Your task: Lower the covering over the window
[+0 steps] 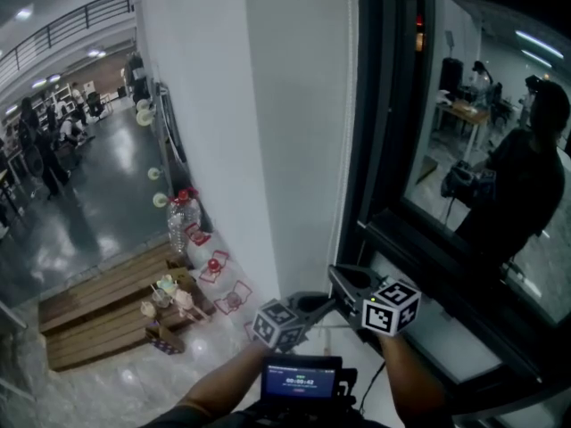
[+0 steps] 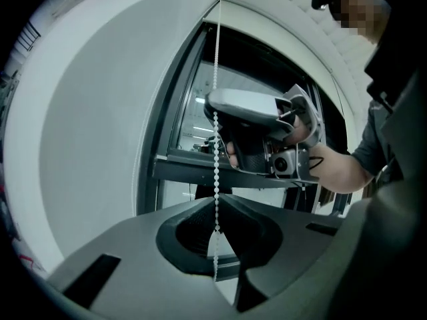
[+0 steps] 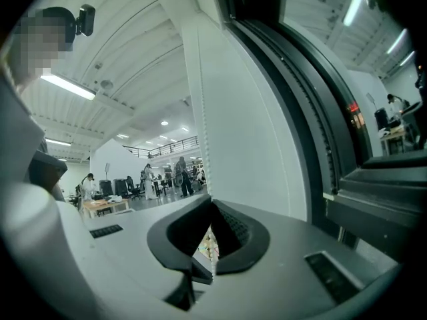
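A white roller blind (image 1: 294, 132) covers the left part of the dark-framed window (image 1: 482, 150). Its white bead chain (image 2: 215, 159) hangs along the blind's right edge. In the left gripper view the chain runs down through the tips of my left gripper (image 2: 217, 199), which is shut on it. Higher on the same chain is my right gripper (image 2: 213, 105), held by a hand. In the right gripper view the right gripper (image 3: 210, 205) is shut on the chain (image 3: 205, 139), beside the blind (image 3: 260, 145). In the head view, left gripper (image 1: 312, 306) and right gripper (image 1: 343, 279) sit close together, low by the frame.
The window sill (image 1: 437, 328) juts out at lower right. Far below on the left are a wooden pallet (image 1: 98, 315), water bottles (image 1: 183, 217) and small items against the wall. A small screen (image 1: 299, 382) sits at the person's chest. People stand at the far left.
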